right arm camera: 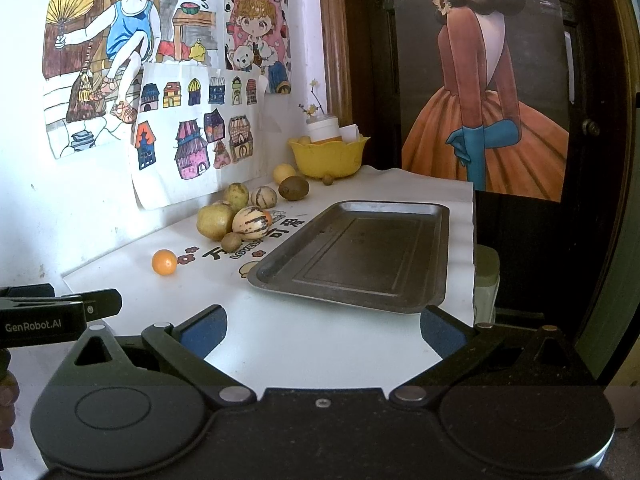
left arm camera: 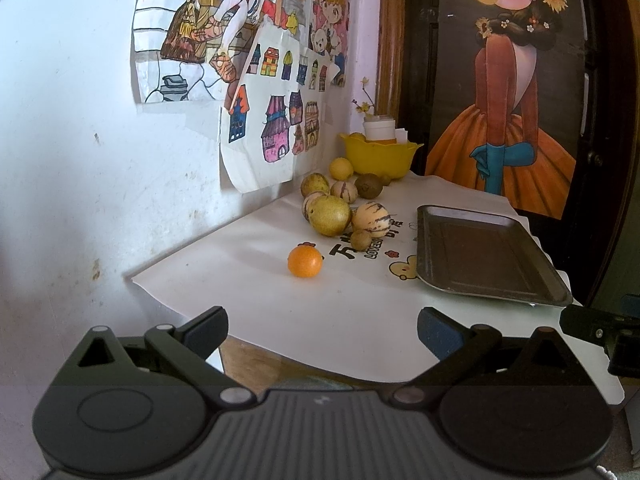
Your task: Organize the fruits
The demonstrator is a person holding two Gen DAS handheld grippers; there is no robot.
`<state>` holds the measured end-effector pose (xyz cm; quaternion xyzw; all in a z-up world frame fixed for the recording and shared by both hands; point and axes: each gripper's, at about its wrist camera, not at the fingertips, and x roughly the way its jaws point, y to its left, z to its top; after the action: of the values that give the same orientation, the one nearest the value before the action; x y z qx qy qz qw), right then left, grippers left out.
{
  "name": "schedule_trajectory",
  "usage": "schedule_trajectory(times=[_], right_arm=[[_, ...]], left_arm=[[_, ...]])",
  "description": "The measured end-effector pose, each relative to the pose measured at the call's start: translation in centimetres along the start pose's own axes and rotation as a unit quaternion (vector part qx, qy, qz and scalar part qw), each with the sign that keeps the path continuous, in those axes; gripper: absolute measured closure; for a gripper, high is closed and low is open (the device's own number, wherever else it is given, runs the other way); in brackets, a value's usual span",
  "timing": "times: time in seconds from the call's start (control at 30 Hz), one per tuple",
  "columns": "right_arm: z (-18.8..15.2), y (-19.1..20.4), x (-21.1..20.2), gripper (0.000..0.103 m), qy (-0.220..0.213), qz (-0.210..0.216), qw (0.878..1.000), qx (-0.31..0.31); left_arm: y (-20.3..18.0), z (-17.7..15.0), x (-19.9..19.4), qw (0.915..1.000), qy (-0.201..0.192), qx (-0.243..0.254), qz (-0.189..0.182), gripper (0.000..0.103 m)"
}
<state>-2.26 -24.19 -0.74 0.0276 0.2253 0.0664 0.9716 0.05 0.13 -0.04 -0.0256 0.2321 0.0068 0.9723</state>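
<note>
Fruits — one orange (left arm camera: 305, 261), two striped melons (right arm camera: 250, 221), one tray (right arm camera: 360, 256).

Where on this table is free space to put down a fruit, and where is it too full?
The metal tray is bare inside. The table is bare between the tray's near rim and both open grippers, left and right. It is also bare around the lone orange. The fruit pile by the wall, up to the yellow bowl, is crowded.

White wall (left arm camera: 60, 140) (scuffed) bears drawings (right arm camera: 132, 60); dark door (right arm camera: 520, 220) beside.
</note>
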Motion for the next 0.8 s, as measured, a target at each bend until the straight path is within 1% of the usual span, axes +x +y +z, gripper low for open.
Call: schedule_trajectory(times=[0.6, 0.8], right_arm=[[-0.13, 0.05, 0.15, 0.000, 0.003, 0.000, 1.000, 0.001], [0.82, -0.34, 0.01, 0.000, 0.004, 0.000, 1.000, 0.001]], left_arm=[[0.06, -0.20, 0.06, 1.0000, 0.001, 0.000, 0.001, 0.000], [0.07, -0.20, 0.07, 1.0000, 0.002, -0.001, 0.001, 0.000]])
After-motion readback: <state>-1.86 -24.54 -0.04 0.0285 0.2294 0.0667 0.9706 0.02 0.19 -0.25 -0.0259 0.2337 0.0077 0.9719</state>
